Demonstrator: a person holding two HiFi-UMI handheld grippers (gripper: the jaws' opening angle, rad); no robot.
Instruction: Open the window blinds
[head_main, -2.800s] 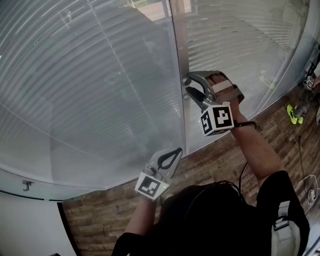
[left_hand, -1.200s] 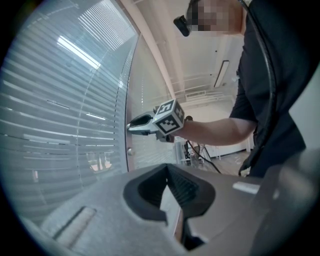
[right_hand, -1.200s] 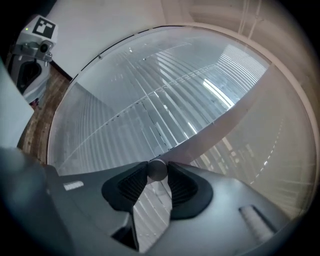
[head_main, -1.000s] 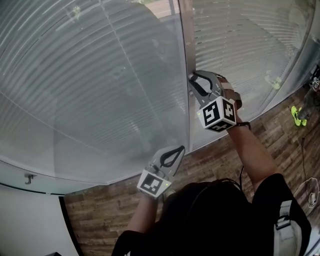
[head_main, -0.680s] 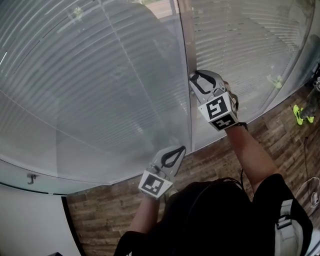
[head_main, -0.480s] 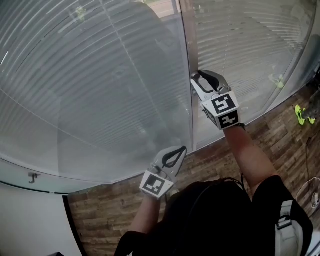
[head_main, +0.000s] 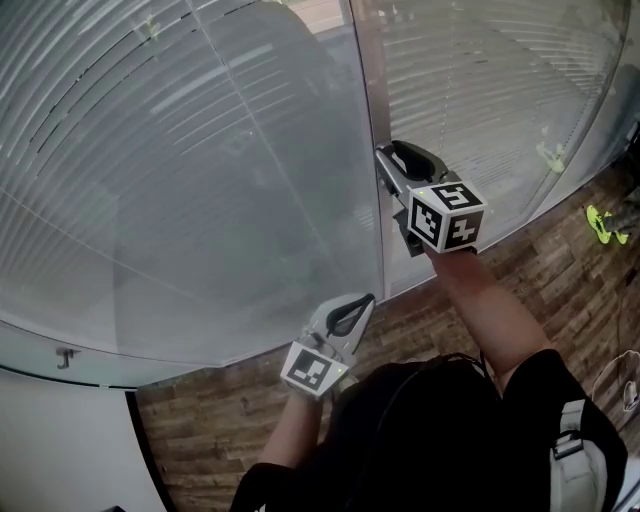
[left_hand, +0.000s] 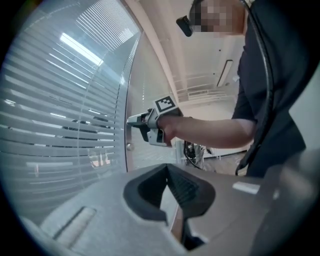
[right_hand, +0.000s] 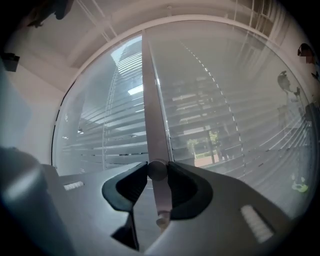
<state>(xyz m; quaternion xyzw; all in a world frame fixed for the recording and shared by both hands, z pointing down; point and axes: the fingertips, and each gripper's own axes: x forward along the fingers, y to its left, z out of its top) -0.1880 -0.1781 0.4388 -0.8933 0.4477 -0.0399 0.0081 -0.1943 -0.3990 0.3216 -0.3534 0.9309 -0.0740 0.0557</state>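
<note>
We're pinching the small round knob (right_hand: 157, 169) on the frame post (head_main: 364, 110), centre frame, right gripper (head_main: 385, 168) pads pressing both sides; left gripper (head_main: 365, 300) hanging lower centre, closed, empty. We're aiming for a square twist without slipping, watching the blinds (head_main: 190, 170) upper left.

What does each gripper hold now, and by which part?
The right gripper is shut on the small round grey knob on the grey metal window post, pinching its two sides. The left gripper is shut and holds nothing.
</note>
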